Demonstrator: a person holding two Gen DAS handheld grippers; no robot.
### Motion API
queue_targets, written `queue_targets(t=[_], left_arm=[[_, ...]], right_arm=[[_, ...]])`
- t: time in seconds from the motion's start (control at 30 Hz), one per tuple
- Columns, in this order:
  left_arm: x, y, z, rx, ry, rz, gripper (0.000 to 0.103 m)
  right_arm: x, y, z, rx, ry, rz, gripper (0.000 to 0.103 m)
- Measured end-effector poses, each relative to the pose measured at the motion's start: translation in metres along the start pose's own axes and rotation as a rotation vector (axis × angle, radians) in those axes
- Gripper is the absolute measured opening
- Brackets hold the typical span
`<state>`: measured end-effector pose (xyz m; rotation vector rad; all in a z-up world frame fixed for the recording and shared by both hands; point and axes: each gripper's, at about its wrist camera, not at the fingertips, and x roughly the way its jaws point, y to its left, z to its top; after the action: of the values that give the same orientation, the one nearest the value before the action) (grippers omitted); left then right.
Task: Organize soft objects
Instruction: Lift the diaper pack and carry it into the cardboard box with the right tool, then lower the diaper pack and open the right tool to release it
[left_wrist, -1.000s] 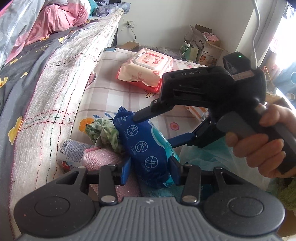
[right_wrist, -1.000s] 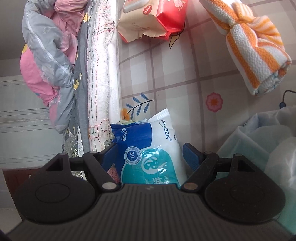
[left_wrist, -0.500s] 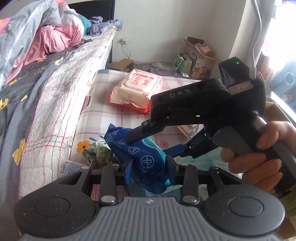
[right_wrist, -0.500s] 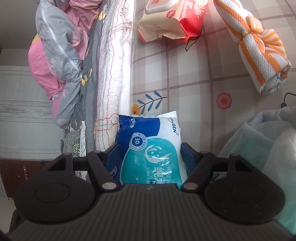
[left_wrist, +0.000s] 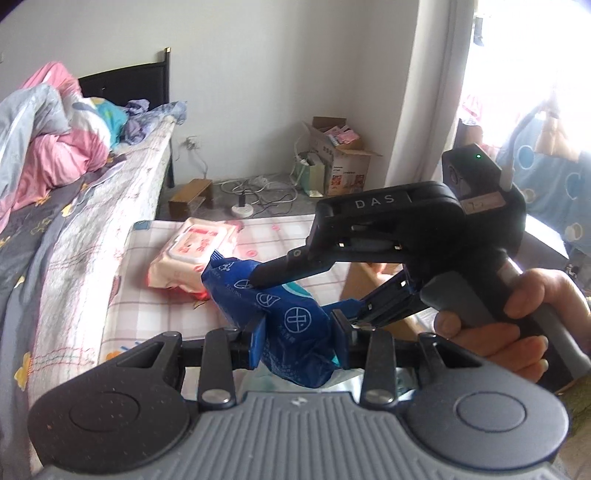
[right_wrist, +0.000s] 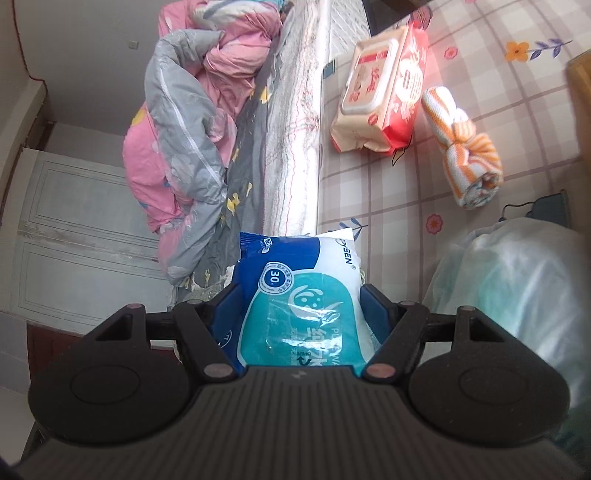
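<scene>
Lying beyond the gripped blue wipes pack (right_wrist: 295, 295): pink wipes pack (right_wrist: 384, 92), striped towel (right_wrist: 465, 158).

Bright daylight from blown-out white window (left_wrist: 532, 74) at right, overexposed glare there, soft shadows, mild motion softness, strong fisheye bending at edges, dark corners, pink glare on red-and-cream wipes pack (right_wrist: 384, 92).

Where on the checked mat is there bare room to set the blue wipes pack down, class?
Free: the checked mat between the red wipes pack and the pale bag, left of the striped towel roll. Crowded: around the red pack and towel. Both tongs, left and right, grip the blue wipes pack.
</scene>
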<state>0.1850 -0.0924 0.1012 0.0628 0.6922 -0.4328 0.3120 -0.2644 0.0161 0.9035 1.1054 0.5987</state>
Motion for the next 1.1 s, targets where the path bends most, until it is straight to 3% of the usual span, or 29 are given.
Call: queue_targets(t=[0.23,0.43,0.63,0.7,0.87,1.1], left_arm=[[0.025,-0.085,0.01,0.079,0.006,-0.171,0.038],[0.068,-0.14,-0.008,0.116,0.097,-0.26,0.038],[0.114,-0.161,-0.034,0.159,0.234,-0.233,0.039],[0.113,-0.161,-0.041,0.18,0.226,-0.22,0.041],[0.1,-0.152,-0.039,0.175,0.202,-0.215,0.044],[0.075,-0.12,-0.033,0.126,0.17,-0.185,0.047]], right_arm=[[-0.123,-0.036,-0.014,-0.014,-0.16,-0.075,0.07],[-0.185,-0.091,-0.029,0.019,-0.204,-0.188,0.069],[-0.18,-0.143,-0.038,-0.01,-0.144,-0.336,0.068],[-0.166,-0.158,-0.039,-0.025,-0.108,-0.403,0.066],[-0.16,-0.18,-0.041,0.021,-0.078,-0.381,0.062],[-0.177,-0.173,-0.051,0.02,-0.073,-0.419,0.066]])
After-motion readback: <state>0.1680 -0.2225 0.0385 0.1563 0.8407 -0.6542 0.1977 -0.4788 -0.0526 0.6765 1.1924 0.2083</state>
